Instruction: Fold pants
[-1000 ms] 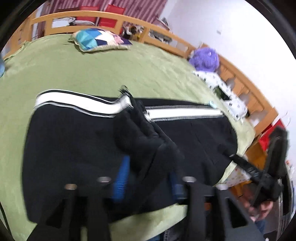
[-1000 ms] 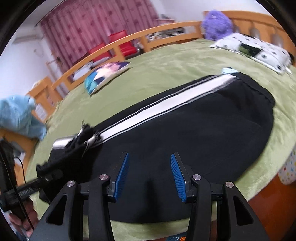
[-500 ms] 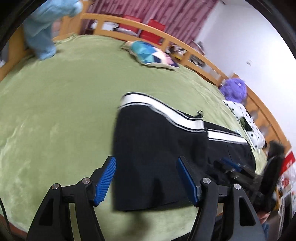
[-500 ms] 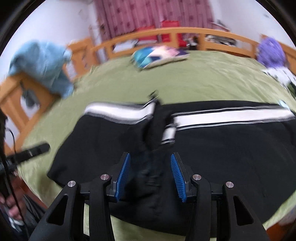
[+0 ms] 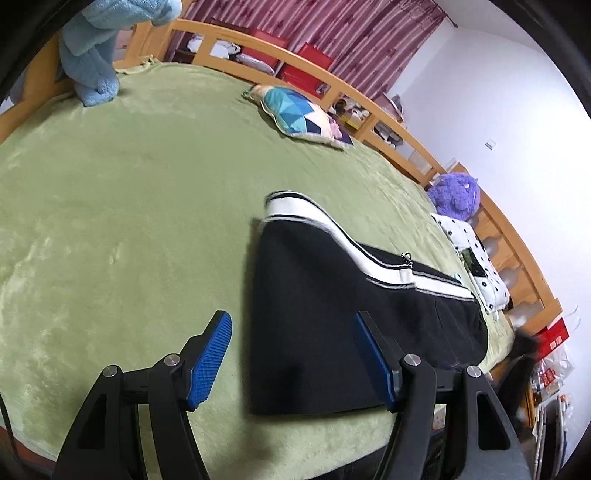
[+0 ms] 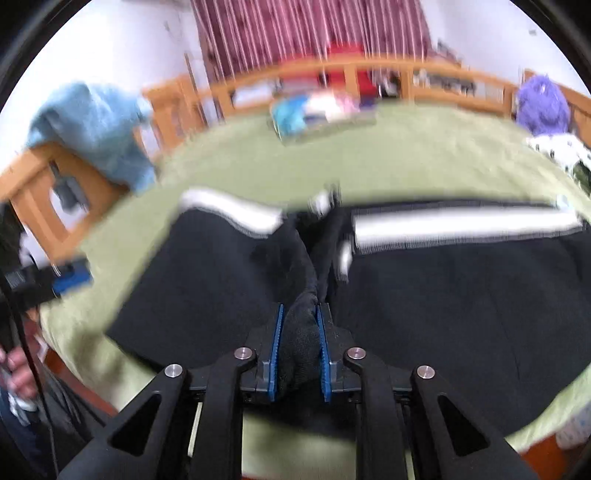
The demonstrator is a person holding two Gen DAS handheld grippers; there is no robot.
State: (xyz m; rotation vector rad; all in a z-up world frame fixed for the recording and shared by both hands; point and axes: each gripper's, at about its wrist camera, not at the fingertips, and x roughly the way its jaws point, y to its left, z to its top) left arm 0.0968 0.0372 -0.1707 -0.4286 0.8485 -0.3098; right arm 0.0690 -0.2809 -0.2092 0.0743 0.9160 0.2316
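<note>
Right gripper (image 6: 298, 332) jaws, open a second ago, now clamp pants (image 6: 424, 295) mid-fold; left gripper (image 5: 295, 354) released, jaws wide, empty: regrasp under way

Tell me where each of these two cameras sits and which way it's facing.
Left wrist: on the left gripper, low over the green blanket, facing the black white-striped pants and wooden bed rail; its open blue-padded fingers show.
Right wrist: on the right gripper, facing across the pants toward the maroon curtains; its fingers pinch a fabric ridge; blurred.
Shared: pants, blanket, patchwork pillow, purple plush toy, light blue towel.
</note>
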